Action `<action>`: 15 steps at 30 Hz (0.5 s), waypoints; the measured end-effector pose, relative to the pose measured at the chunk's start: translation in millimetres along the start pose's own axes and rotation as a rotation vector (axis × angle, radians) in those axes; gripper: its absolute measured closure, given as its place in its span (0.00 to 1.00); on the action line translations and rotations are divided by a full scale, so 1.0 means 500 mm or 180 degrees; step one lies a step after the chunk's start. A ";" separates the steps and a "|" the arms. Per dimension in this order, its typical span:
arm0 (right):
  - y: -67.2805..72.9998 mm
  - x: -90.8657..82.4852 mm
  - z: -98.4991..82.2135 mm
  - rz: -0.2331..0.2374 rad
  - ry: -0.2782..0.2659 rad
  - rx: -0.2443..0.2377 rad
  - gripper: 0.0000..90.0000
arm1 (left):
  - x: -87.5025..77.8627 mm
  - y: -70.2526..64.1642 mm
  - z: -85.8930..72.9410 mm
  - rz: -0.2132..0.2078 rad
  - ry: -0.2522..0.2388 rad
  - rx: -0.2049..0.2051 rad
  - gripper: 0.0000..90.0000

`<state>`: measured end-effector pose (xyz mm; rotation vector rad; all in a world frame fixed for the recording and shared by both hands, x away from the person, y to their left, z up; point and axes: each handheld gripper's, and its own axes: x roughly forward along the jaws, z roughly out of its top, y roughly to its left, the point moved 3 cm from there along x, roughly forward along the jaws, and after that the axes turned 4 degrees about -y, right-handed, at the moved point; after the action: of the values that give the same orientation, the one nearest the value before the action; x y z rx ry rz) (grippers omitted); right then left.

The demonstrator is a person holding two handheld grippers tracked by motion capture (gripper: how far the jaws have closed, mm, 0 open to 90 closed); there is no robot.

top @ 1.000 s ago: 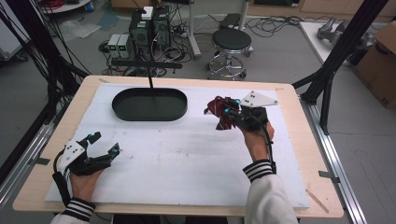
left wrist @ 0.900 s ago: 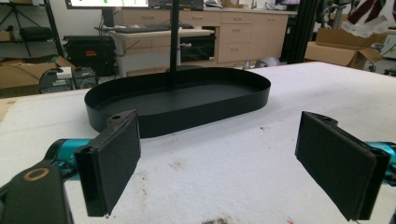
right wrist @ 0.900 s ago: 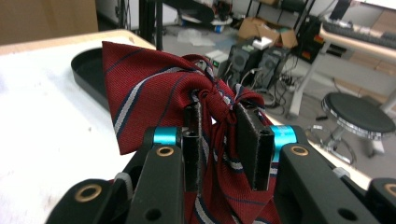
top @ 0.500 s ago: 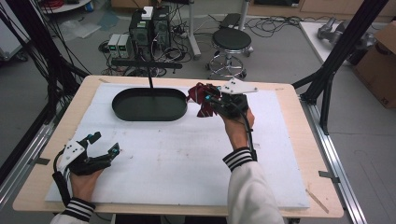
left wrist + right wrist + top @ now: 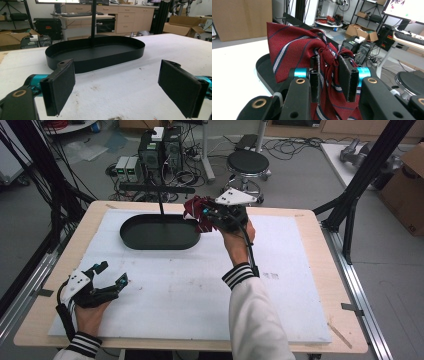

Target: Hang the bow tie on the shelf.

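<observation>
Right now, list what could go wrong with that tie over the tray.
1. The right gripper pinches only a bunched middle of the tie; loose folds hang both ways, so part may drape over the tray rim if released now.
2. The tie is at the tray's right end, not over its middle, so it could land partly on the table.
3. The upright post at the tray's far edge might snag a fold.

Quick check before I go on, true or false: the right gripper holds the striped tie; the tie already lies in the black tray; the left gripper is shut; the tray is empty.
1. The right gripper is clamped on the red striped tie. True.
2. The tie lies in the black tray. False: it is held up at the tray's right end.
3. The left gripper is shut. False: its jaws stand wide apart, holding nothing.
4. The tray is empty. True.
</observation>
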<state>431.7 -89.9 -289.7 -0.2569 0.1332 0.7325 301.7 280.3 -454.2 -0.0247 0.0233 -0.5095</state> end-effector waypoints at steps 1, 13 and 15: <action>0.001 0.006 0.003 0.0000 -0.0015 -0.0021 0.81 | 0.000 0.000 0.000 0.0000 0.0000 -0.0005 0.16; -0.007 0.044 0.039 0.0025 -0.0096 -0.0065 0.81 | 0.000 0.001 0.000 0.0006 -0.0001 -0.0018 0.16; -0.008 0.050 0.045 0.0019 -0.0142 -0.0067 0.81 | 0.000 0.001 0.000 0.0008 0.0002 -0.0018 0.16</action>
<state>453.3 -70.4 -272.5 -0.2601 0.0838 0.7453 302.0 280.7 -454.2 -0.0301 0.0254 -0.5070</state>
